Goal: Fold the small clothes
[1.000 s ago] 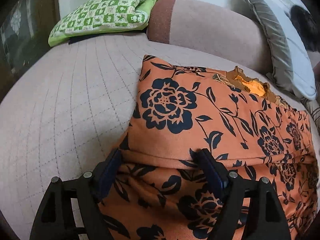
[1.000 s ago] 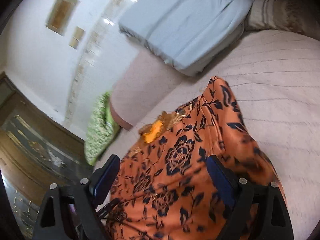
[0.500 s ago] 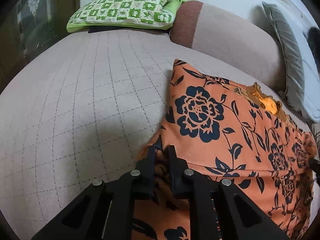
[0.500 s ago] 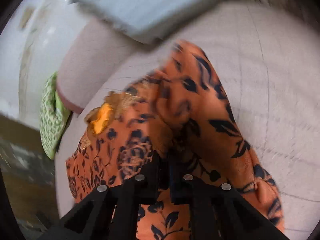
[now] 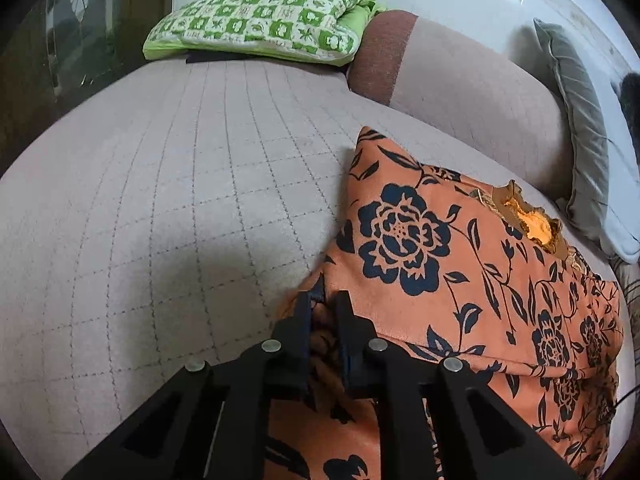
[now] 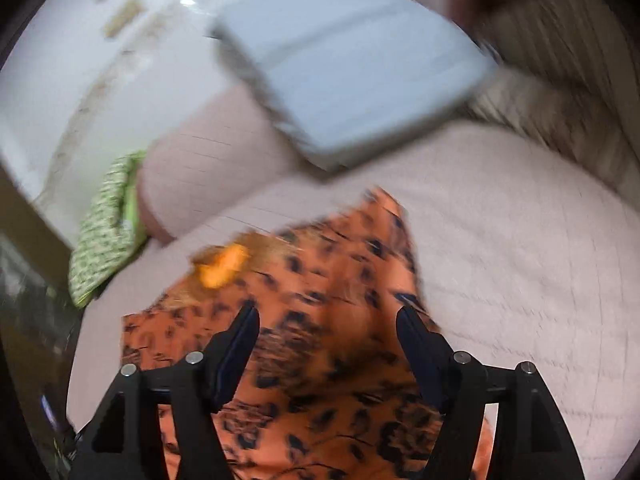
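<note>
Orange black-flowered fabric garment (image 5: 460, 272) lying on quilted beige bed (image 5: 168, 208). Left gripper (image 5: 323, 304) fingers, apart a second ago, now clamped on its bunched edge. Right gripper (image 6: 326, 320) fingers just reopened, wide apart above the cloth, pinch released.

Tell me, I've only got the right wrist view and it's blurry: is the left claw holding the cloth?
Observer: Yes. The left claw has just been closing and is now shut on a bunched bit of the orange cloth.
Operator: Which part of it?
Observer: The near left edge, where the hem of a folded-over layer begins.
Operator: What's beside the claw on that side?
Observer: Only the quilted sofa seat, to the left of the claw.
</note>
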